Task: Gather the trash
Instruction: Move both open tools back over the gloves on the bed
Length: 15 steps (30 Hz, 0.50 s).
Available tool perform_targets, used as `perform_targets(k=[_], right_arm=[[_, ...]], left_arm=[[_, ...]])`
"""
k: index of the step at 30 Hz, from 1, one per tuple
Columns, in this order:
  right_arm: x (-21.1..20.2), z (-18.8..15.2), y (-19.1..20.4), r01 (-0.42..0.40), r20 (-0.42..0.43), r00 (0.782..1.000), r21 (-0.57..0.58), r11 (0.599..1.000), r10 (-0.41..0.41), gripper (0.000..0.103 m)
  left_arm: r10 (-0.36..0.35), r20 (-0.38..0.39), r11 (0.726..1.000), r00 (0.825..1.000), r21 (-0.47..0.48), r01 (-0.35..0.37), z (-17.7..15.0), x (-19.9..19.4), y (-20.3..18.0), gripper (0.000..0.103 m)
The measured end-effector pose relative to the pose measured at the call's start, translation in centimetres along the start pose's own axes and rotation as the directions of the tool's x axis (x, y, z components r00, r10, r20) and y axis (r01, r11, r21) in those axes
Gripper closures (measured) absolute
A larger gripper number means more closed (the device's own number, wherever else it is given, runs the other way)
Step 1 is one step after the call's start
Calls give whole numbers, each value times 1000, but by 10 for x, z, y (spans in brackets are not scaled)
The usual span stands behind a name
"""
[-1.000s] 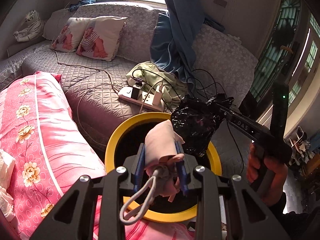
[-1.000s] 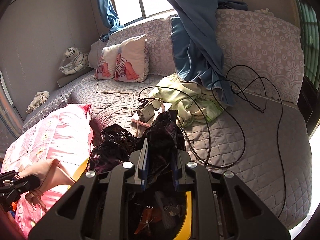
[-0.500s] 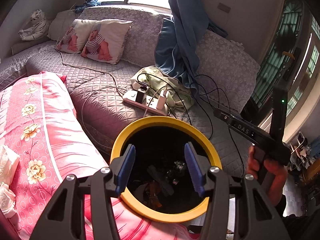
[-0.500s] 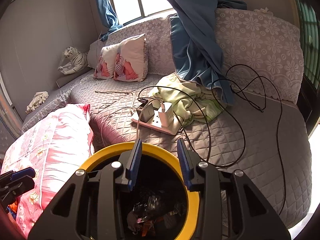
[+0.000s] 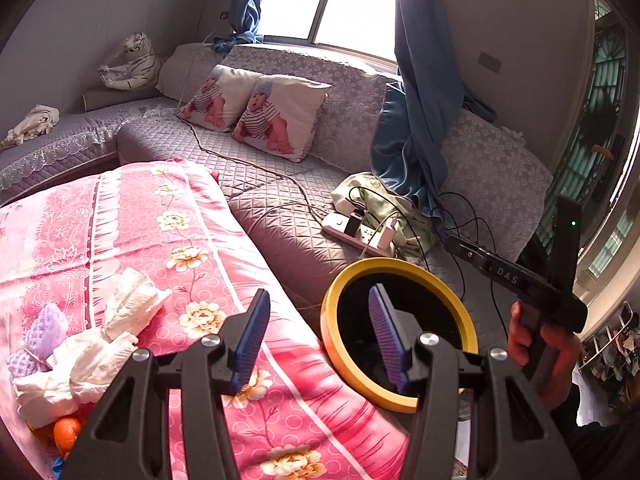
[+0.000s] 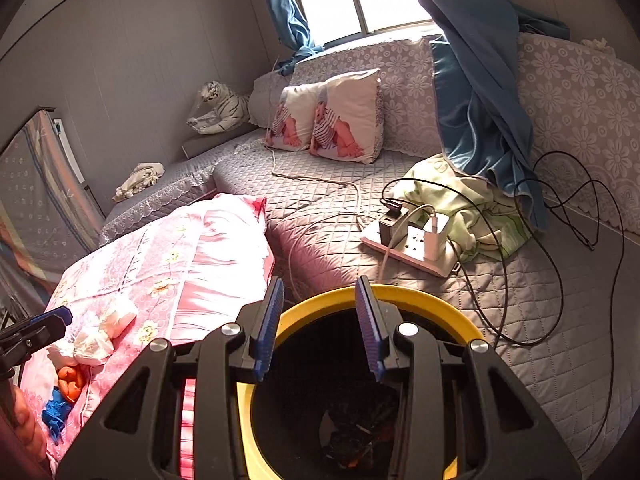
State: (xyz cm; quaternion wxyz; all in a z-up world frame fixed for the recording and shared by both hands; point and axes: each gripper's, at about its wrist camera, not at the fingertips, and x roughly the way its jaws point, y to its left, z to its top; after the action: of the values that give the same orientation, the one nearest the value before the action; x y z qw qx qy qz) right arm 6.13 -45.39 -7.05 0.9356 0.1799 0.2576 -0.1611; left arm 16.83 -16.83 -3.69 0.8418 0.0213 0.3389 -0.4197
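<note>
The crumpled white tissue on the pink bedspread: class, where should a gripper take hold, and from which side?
Grip the crumpled white tissue across its bunched middle, coming from above. It lies loose on the soft pink bedspread, and the open left hand-held gripper is nearest.

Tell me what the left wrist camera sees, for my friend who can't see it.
The open left gripper hovers between a pink flowered quilt and a yellow-rimmed trash bin. Crumpled white tissues and an orange lie on the quilt, lower left. Behind is a grey sofa with a power strip.
</note>
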Motion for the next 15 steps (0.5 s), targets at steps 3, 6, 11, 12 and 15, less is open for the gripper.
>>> perform_targets(k=[3, 6, 11, 12, 15], right_arm=[[5, 1, 29, -85, -30, 996, -24, 996, 84, 68], [7, 2, 60, -149, -52, 988, -61, 987, 146, 68], [6, 2, 112, -242, -80, 969, -127, 962, 233, 62], [7, 2, 122, -258, -88, 965, -140, 956, 247, 62], [7, -1, 152, -295, -110, 954, -193, 936, 278, 61]], left_arm=[[65, 35, 998, 997, -22, -64, -3, -31, 22, 55], [123, 64, 992, 990, -48, -120, -6, -63, 43, 55], [231, 109, 971, 967, -90, -222, -11, -116, 75, 51], [249, 117, 966, 961, -97, -239, -13, -126, 80, 51], [301, 134, 951, 944, -123, -285, -24, -153, 94, 47]])
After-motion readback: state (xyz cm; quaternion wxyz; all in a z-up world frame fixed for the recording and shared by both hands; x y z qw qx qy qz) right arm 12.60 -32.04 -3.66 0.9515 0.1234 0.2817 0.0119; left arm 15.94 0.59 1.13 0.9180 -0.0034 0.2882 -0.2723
